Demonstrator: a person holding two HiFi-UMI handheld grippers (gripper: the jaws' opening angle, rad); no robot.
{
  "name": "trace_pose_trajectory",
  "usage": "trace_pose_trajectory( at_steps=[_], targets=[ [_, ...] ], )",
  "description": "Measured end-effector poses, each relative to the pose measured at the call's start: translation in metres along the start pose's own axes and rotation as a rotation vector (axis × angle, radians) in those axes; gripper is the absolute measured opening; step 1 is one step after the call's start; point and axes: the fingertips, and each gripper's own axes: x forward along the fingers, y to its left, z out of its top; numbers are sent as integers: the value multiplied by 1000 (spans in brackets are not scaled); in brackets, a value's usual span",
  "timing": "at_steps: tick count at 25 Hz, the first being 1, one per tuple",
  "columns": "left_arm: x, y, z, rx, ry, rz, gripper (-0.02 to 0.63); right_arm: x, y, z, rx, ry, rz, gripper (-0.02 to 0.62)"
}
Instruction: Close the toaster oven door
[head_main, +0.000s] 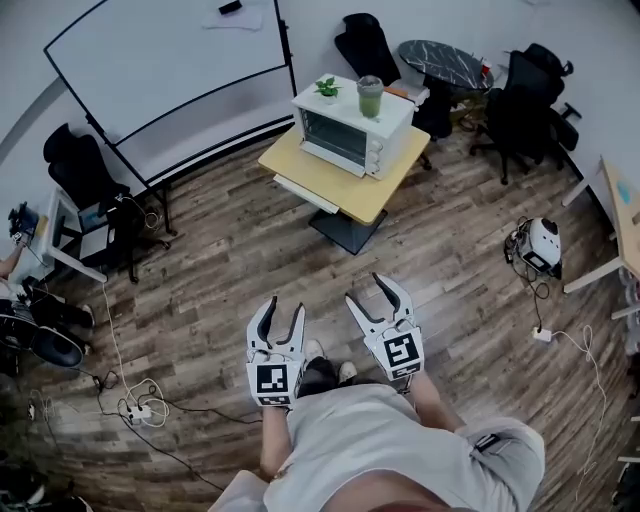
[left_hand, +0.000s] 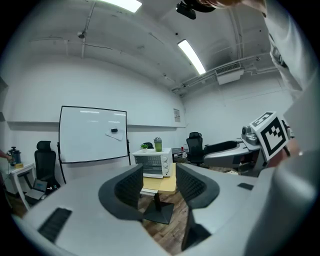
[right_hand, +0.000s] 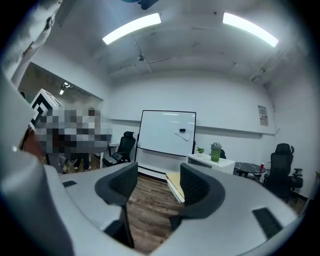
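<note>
Standing well back from the toaster oven (head_main: 352, 132), the person in the head view holds the left gripper (head_main: 283, 306) and right gripper (head_main: 368, 290) close to the body, both with jaws apart and nothing in them. The oven sits on a yellow table (head_main: 345, 190) across the wooden floor, with a green cup (head_main: 370, 95) and a small plant (head_main: 327, 88) on top.

The left gripper view frames the oven (left_hand: 152, 164) far off between that gripper's spread, empty jaws. From here it cannot be told how far the door hangs open.

The right gripper view shows only floor and the table edge (right_hand: 175, 184) between its parted jaws, with the oven (right_hand: 210, 161) off to the right.

A hard push on the door would likely jolt the light oven, tipping the cup or sliding the oven along the table.
</note>
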Motion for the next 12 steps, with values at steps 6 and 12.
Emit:
trace_pose_trajectory(
  at_steps=[6, 12],
  targets=[
    [24, 19, -2, 6, -2, -8, 202, 23, -4, -2, 7, 6, -12, 259],
    [54, 49, -4, -4, -10, -15, 201, 58, -14, -1, -1, 19, -37, 259]
  ],
)
